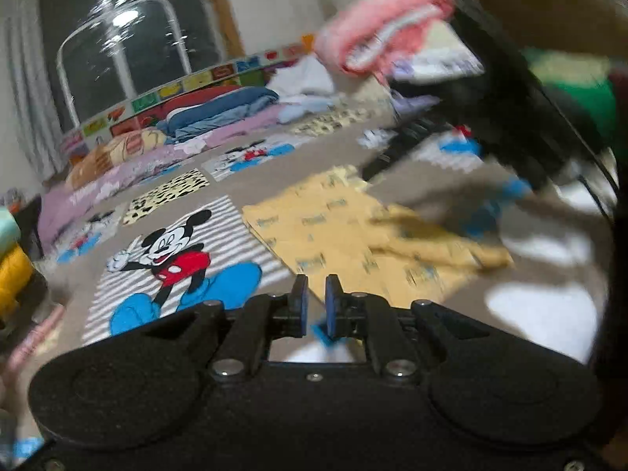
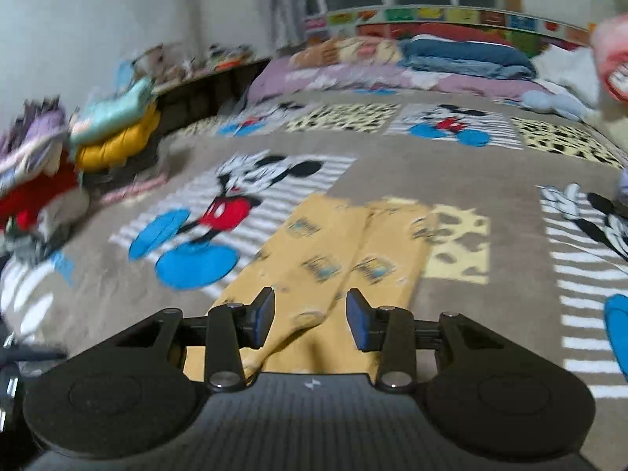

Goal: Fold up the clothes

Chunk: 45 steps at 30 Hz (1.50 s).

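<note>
Yellow patterned trousers (image 2: 333,243) lie flat on the blanket, legs side by side and pointing away from me. My right gripper (image 2: 310,316) hovers open just over their near end, with nothing between its fingers. In the left wrist view the same yellow trousers (image 1: 353,235) spread out ahead and to the right. My left gripper (image 1: 317,302) stands over their near edge, its pads almost together and empty. The right gripper (image 1: 498,204) shows there as a dark blur above the garment's right part.
A Mickey Mouse blanket (image 2: 392,180) covers the bed. Stacked clothes (image 2: 114,133) in yellow, mint and red sit at its left edge. Rolled bedding (image 2: 463,59) lies along the back under a window. A pink fluffy item (image 1: 384,23) is blurred at upper right.
</note>
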### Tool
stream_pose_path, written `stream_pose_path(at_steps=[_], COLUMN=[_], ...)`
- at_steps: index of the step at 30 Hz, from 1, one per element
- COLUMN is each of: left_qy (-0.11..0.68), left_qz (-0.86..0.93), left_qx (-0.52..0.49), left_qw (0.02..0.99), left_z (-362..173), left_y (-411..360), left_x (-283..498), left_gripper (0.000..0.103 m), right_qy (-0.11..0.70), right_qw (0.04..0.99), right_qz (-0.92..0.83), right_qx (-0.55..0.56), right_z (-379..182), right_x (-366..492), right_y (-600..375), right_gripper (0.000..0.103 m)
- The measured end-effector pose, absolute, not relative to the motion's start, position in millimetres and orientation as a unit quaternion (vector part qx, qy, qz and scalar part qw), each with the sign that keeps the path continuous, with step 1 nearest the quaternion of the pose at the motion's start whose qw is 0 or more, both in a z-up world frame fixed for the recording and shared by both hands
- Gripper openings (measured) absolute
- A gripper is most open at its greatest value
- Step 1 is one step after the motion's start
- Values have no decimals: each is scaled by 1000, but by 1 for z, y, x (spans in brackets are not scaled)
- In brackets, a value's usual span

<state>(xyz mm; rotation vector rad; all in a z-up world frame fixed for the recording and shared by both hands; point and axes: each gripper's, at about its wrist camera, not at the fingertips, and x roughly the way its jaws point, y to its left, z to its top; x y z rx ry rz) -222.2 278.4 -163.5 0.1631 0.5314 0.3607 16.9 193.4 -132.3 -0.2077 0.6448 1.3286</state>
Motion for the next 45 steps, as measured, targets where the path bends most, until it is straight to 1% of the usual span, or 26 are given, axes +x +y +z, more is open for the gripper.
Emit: stream_pose_path(at_steps=[2,3,5,7,8,9,10,11,12,13,14,15,16,18,19,20,23,25,29,31,34,37,41,43,45], left_qy=[237,245,269,338,334,332,332,325,313,302,290,281,273,262,258,255,243,241,247,247,233,228,229,234,240], left_qz=[182,175,157,134,141,141,140,136,136,144,161,175,188,204,206,204,195,189,173,162,136,119,93,79,70], left_qx=[38,38,45,68,88,88,83,60,26,3,-7,-13,-18,-36,-45,-56,-125,-177,-293,-350,-418,-457,-480,-476,-471], left_qw=[953,953,949,929,928,928,929,934,940,942,943,943,943,943,943,944,942,935,907,889,868,852,842,844,846], left_z=[-156,-161,-175,-200,-205,-202,-198,-193,-187,-182,-178,-175,-171,-165,-162,-160,-162,-167,-188,-199,-207,-211,-214,-215,-216], left_y=[293,289,275,264,256,254,253,259,267,275,283,291,298,318,329,341,381,406,453,474,500,522,546,552,558], left_x=[-220,-216,-207,-192,-192,-191,-189,-190,-193,-195,-195,-194,-191,-182,-177,-171,-155,-146,-137,-134,-128,-115,-90,-81,-73], left_gripper=[7,7,7,7,8,8,8,8,12,19,23,28,37,46,46,46,46,46,47,47,47,47,47,47,45], right_qy=[302,309,327,330,315,292,267,240,206,173,145,135,145,188,207,215,224,247,314,346,393,425,464,486,493], right_qw=[734,731,715,700,700,700,697,696,700,701,696,689,683,667,658,655,660,666,679,683,685,676,636,616,607], right_qz=[604,605,617,633,641,650,662,670,670,669,672,680,684,679,678,682,695,690,660,643,614,599,605,601,602], right_qx=[-71,-58,-30,-18,-27,-45,-65,-91,-135,-176,-205,-212,-212,-243,-254,-243,-176,-136,-66,-32,21,57,116,151,161], right_z=[-137,-140,-150,-157,-159,-159,-158,-157,-155,-152,-151,-151,-153,-175,-183,-180,-159,-159,-177,-186,-199,-210,-227,-233,-234], right_x=[27,31,34,30,23,15,6,-4,-18,-30,-41,-46,-46,-40,-36,-32,-9,13,62,86,123,153,189,206,217], right_y=[189,187,187,187,189,191,194,197,203,207,210,214,218,232,236,234,224,223,231,235,241,251,269,276,284], right_gripper=[41,41,42,41,42,40,31,27,24,24,24,24,23,22,22,22,26,38,43,53,53,53,52,48,48])
